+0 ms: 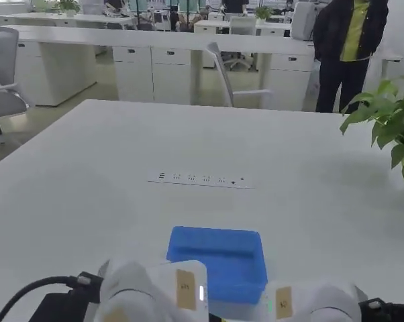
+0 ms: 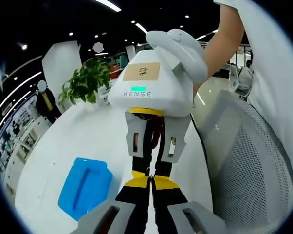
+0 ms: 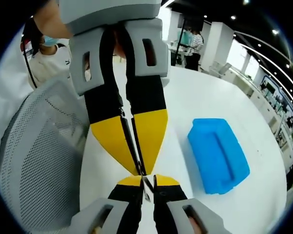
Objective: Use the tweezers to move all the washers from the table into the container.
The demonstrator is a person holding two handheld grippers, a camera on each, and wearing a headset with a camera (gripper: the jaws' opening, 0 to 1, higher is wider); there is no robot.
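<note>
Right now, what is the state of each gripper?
Left gripper: shut on the tweezers.
Right gripper: shut on the tweezers too.

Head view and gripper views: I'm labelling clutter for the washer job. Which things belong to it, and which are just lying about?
Job:
- blue container
- tweezers, gripped between left gripper and right gripper
- table

Lying about:
- potted plant
- socket strip
- office chair
- standing person
</note>
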